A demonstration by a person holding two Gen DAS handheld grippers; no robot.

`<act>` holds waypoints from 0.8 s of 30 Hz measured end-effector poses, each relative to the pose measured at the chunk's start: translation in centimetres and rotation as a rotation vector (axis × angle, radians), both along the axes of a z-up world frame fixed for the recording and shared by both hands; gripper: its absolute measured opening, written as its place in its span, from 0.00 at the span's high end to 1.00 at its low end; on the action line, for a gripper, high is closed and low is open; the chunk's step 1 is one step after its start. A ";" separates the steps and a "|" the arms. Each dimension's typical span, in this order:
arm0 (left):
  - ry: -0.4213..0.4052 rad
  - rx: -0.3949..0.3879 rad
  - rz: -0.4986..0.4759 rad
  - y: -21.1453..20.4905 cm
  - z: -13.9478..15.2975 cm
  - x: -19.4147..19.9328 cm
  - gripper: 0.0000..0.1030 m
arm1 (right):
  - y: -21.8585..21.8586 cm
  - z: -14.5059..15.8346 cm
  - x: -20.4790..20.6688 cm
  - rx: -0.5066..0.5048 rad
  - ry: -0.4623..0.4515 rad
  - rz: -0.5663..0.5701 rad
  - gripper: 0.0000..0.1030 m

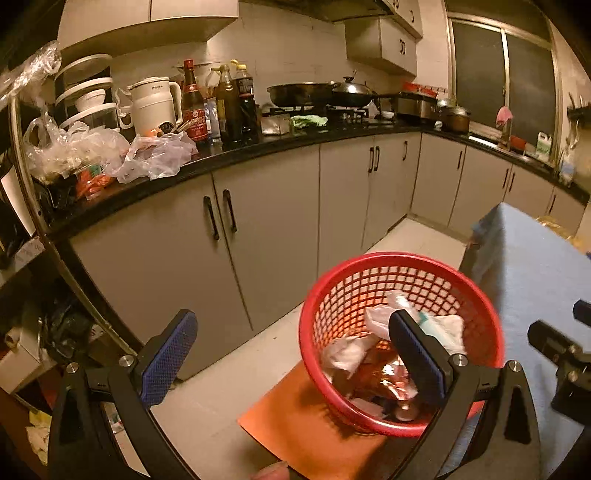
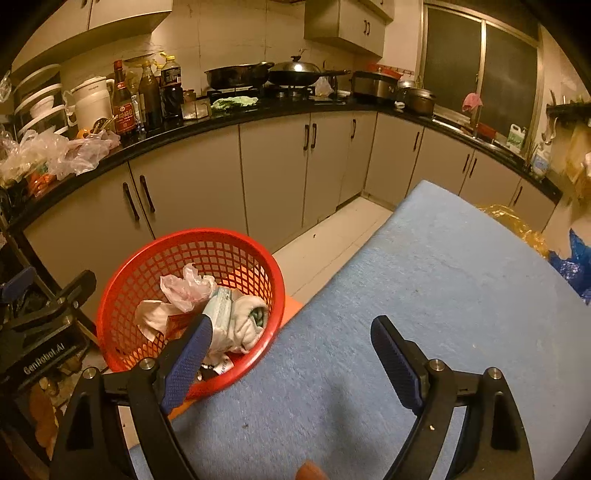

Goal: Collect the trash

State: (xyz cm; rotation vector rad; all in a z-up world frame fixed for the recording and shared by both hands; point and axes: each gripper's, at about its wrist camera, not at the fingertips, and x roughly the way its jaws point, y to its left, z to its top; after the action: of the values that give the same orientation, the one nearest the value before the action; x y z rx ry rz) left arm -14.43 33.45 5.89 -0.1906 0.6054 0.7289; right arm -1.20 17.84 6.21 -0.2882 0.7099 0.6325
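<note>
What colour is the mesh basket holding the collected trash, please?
The basket is red, with an open lattice wall. It shows best in the right wrist view.

Dim, warm yellow light throughout. Grey base cabinets (image 2: 273, 166) with black bar handles, wrapped around two walls under a black countertop (image 2: 258, 110). Matching wall cabinets (image 2: 343, 26) above, off-white tiled wall (image 2: 236, 33) behind. Dark sliding window (image 2: 480, 62) in a metal frame over the right-hand run. Pale tiled floor (image 2: 332, 236). Nearer, a table under a blue cloth (image 2: 424, 295). Metal shelving rack (image 1: 29, 177) at far left.
</note>
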 end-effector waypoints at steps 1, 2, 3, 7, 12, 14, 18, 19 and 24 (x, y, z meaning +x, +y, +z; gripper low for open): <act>-0.006 0.016 0.002 -0.4 0.2 -0.2 0.00 | -0.3 0.1 -0.3 0.003 -0.005 0.000 0.12; -0.010 0.029 0.001 -0.7 0.5 -0.5 0.00 | -0.9 0.4 -1.0 0.008 -0.018 -0.002 0.12; -0.018 0.047 -0.005 -1.3 0.9 -0.9 0.00 | -1.4 0.7 -1.5 0.009 -0.027 -0.005 0.12; -0.056 0.091 -0.026 -3.6 2.5 -2.8 0.00 | -3.9 1.8 -4.0 0.030 -0.079 -0.020 0.12; -0.141 0.122 -0.089 -7.9 3.5 -6.7 0.00 | -8.9 2.9 -8.2 0.074 -0.144 -0.055 0.11; -0.171 0.135 -0.118 -9.5 3.8 -7.8 0.00 | -11.3 3.1 -10.3 0.090 -0.177 -0.096 0.11; -0.199 0.157 -0.194 -13.4 4.5 -9.7 0.00 | -14.9 3.5 -14.3 0.117 -0.245 -0.157 0.10; -0.203 0.165 -0.207 -14.1 4.5 -10.1 0.00 | -16.0 3.6 -15.5 0.128 -0.266 -0.179 0.10; -0.205 0.201 -0.221 -18.0 4.2 -12.6 0.00 | -20.0 4.5 -19.9 0.210 -0.292 -0.227 0.08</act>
State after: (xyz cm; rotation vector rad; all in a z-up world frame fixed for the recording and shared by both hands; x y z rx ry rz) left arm -27.07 15.44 10.10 -0.0110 0.3487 0.5433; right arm -21.09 -2.20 10.71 -0.0996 0.3845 0.4321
